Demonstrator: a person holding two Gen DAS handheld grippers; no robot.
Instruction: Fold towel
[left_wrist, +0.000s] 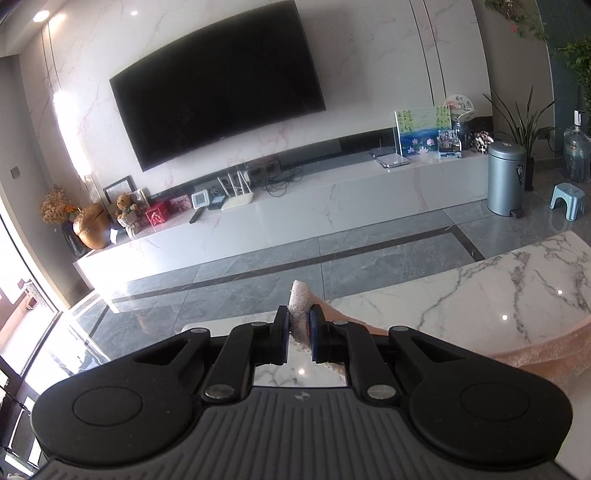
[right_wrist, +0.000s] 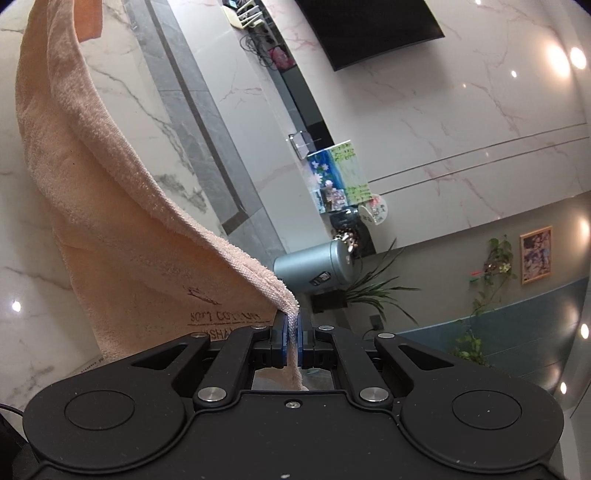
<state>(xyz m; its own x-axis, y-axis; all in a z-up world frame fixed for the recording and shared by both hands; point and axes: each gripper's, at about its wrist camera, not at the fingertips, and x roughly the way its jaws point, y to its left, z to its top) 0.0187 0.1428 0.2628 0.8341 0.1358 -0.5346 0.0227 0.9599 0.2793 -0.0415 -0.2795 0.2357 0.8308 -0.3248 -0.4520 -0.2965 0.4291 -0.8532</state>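
Note:
A peach terry towel (right_wrist: 122, 221) with dark printed lettering hangs lifted above the white marble table (right_wrist: 22, 280). My right gripper (right_wrist: 293, 325) is shut on one corner of it, and the cloth stretches up and left from the jaws. My left gripper (left_wrist: 298, 325) is shut on another corner of the towel (left_wrist: 301, 299), whose tip sticks up between the blue pads (left_wrist: 285, 332). The rest of the towel trails off to the right edge in the left wrist view (left_wrist: 546, 354).
The marble table (left_wrist: 480, 291) has a curved far edge over grey floor tiles (left_wrist: 258, 266). Beyond stand a white TV bench (left_wrist: 332, 206), a wall TV (left_wrist: 218, 92), a grey bin (left_wrist: 506, 177), a small stool (left_wrist: 567, 195) and plants (left_wrist: 524, 122).

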